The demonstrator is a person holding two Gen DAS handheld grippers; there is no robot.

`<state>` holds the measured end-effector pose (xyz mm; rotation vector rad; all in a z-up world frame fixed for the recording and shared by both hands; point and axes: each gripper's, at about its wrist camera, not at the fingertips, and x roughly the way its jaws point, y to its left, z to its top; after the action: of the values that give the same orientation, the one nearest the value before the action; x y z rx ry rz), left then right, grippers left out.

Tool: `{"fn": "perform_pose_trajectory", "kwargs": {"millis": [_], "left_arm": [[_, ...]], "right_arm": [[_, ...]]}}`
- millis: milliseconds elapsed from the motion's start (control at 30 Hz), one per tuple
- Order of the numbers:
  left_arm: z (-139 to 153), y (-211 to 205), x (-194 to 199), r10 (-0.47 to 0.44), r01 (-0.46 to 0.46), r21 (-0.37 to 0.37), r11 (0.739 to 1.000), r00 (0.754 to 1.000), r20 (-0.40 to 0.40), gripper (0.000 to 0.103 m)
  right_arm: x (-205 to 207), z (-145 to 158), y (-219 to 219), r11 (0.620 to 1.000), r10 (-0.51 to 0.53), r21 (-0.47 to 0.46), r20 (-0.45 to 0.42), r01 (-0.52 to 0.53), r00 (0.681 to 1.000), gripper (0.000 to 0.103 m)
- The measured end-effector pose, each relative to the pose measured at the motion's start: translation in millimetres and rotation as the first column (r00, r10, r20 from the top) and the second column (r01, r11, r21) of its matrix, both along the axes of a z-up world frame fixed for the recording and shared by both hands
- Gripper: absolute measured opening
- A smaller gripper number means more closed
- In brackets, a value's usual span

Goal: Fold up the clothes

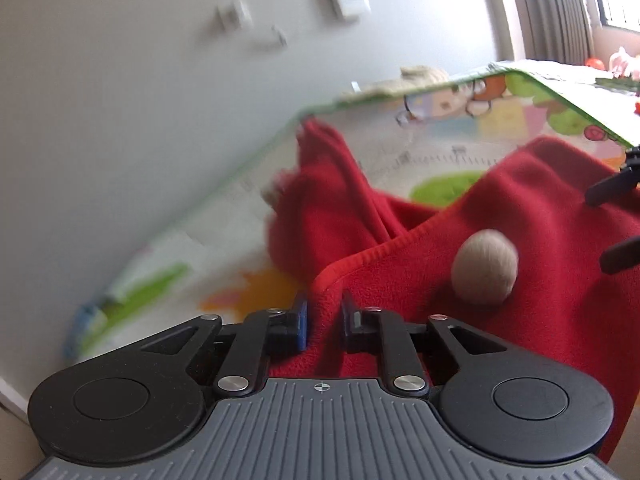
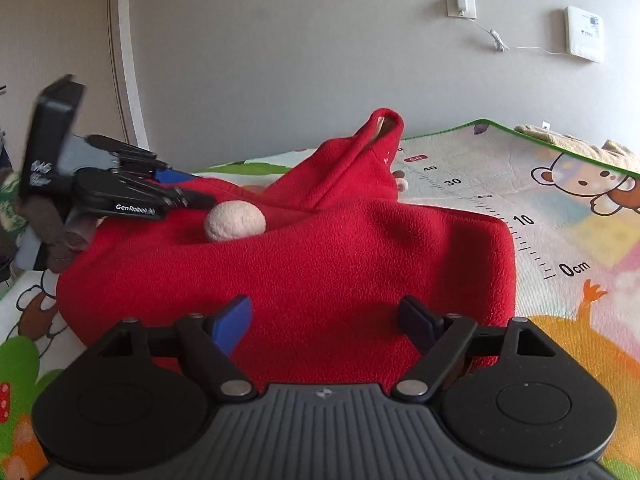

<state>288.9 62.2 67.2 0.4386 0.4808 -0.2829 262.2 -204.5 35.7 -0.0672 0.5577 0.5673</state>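
A red fleece garment (image 2: 328, 264) lies bunched on a colourful play mat (image 2: 568, 208) printed with cartoon bears and a centimetre ruler, close to a pale grey wall (image 2: 280, 40). The left gripper (image 1: 324, 318) is clamped on the garment's stitched hem: the red edge runs up between its two fingers, the blue-padded one (image 1: 301, 322) on the left of the cloth and the black one on the right, both pressed against the fleece. From the right wrist view, that same gripper (image 2: 200, 200) reaches in from the left side, with its tips buried in the upper fold of the fleece just beside a cream pompom (image 2: 235, 221). In the left wrist view the pompom (image 1: 485, 267) sits on the red cloth to the right of the pinched hem. The right gripper (image 2: 326, 320) has its fingers spread wide apart, gripping nothing; the blue-padded finger (image 2: 232, 322) and the dark one stand on either side of the near bulk of the garment, which fills the gap between them. Whether they touch the fleece cannot be told. Behind the pompom, a red sleeve or hood part (image 2: 376, 140) rises into a peak. A beige cloth (image 2: 576, 142) lies on the mat's far corner, and a wall switch (image 2: 461, 3) and white panel (image 2: 584, 34) hang above.
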Motion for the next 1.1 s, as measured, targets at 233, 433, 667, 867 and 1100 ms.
{"fn": "perform_pose_trajectory", "kwargs": {"millis": [233,433,667,867,1100], "left_arm": [[1.0,12.7,5.3,0.089,-0.090,0.023,0.996,0.995,0.039,0.044],[35.4,35.2,-24.8,0.097,-0.074,-0.315,0.946,0.994,0.059,0.086],[7.6,15.4,-26.5,0.016,-0.018,-0.423,0.906,1.000,-0.010,0.094],[-30.1,25.5,-4.7,0.117,-0.157,-0.423,0.892,0.986,-0.119,0.095],[-35.6,16.7,-6.8,0.123,-0.152,-0.360,0.921,0.987,-0.101,0.097]], "right_arm": [[-4.3,18.8,-5.1,0.998,-0.003,0.058,0.052,0.000,0.999,0.093],[18.1,-6.5,-21.5,0.995,-0.066,0.075,-0.067,0.071,0.996,0.095],[31.7,16.6,-39.4,0.962,-0.080,0.254,-0.074,0.097,0.994,0.099],[68.7,-4.6,-32.0,0.947,-0.149,0.263,-0.150,0.185,0.977,0.099],[82.5,-37.0,-55.1,0.890,-0.173,0.377,-0.245,0.258,0.954,0.100]]}}
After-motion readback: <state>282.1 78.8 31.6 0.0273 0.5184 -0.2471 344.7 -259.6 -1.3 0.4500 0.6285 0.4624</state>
